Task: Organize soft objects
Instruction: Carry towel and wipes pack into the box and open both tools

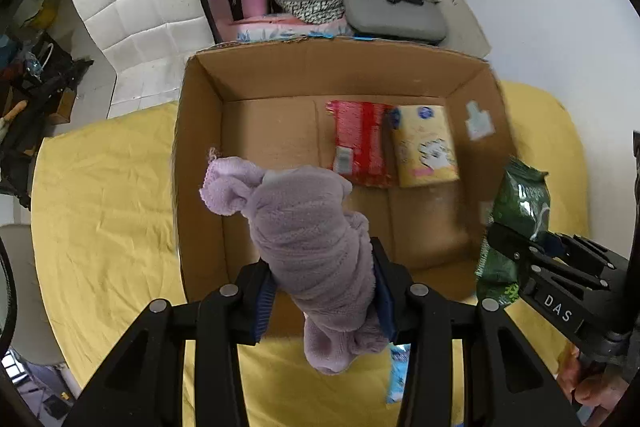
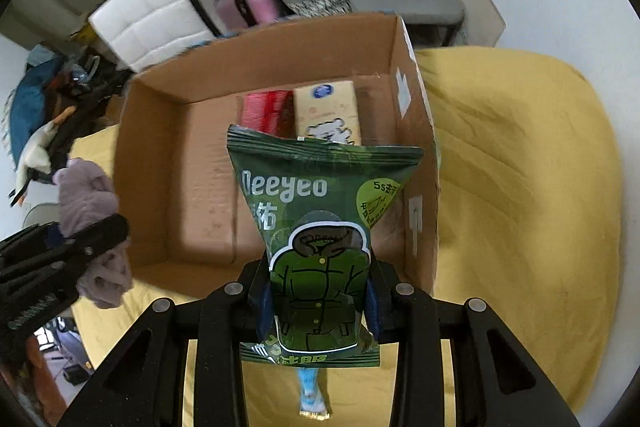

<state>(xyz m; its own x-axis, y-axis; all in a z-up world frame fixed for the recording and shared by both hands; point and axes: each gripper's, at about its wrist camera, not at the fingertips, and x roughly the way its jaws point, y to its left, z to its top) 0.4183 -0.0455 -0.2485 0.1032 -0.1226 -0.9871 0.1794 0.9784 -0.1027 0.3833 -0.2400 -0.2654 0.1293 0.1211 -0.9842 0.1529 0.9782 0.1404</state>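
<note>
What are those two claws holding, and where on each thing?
Left gripper clamps the purple cloth near its lower end; right gripper clamps the green packet at its lower half.

lower part of red pack [image 2: 262, 113] and yellow pack [image 2: 328, 107] hidden behind green packet [image 2: 320, 227], blue wrapper [image 2: 312, 393] half covered beneath it
</note>
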